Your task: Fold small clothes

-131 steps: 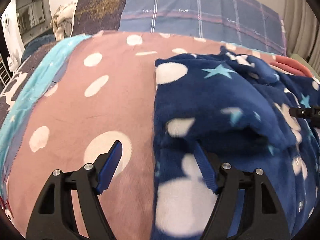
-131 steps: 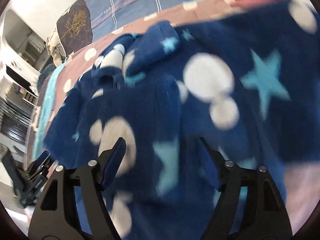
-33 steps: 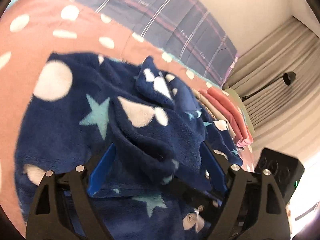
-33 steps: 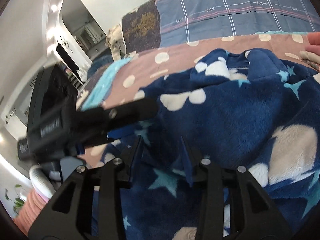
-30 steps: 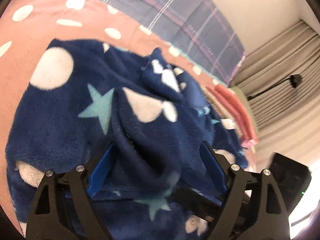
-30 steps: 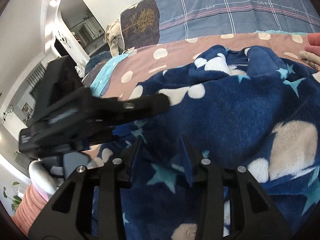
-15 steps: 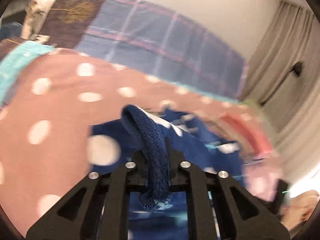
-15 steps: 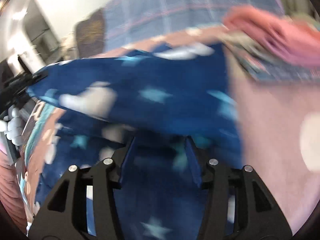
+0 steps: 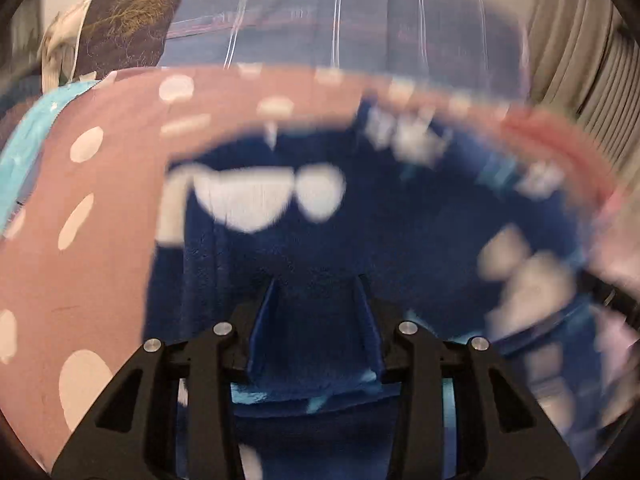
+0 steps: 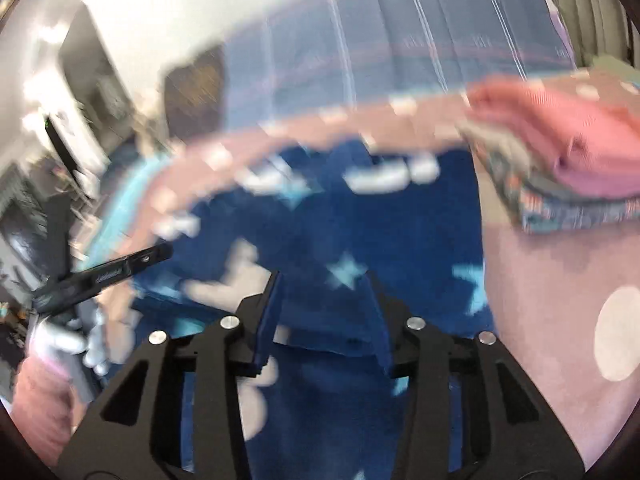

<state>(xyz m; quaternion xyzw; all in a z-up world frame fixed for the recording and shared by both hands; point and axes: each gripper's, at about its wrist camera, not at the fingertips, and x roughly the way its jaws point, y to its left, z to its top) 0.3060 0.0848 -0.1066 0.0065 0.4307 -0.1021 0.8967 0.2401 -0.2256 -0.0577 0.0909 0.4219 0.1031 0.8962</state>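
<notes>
A navy fleece garment [image 9: 400, 232] with white dots and teal stars lies on the pink dotted bedspread [image 9: 100, 216]. My left gripper [image 9: 318, 284] has its jaws partly apart with a fold of the fleece between them. My right gripper [image 10: 324, 280] stands the same way over the garment [image 10: 360, 232], with a fleece edge between its pads. Both views are blurred by motion. The left tool [image 10: 108, 272] shows at the left of the right wrist view.
A stack of folded clothes, pink on top [image 10: 560, 148], lies right of the garment. A blue plaid pillow [image 9: 340, 20] and a dark cushion [image 9: 128, 24] are at the bed head. Curtains [image 9: 592, 60] hang at the right.
Both grippers have swung forward and down with the fleece. The left jaws, tightly pinched half a second ago, now stand wider. The garment lies flatter across the bed.
</notes>
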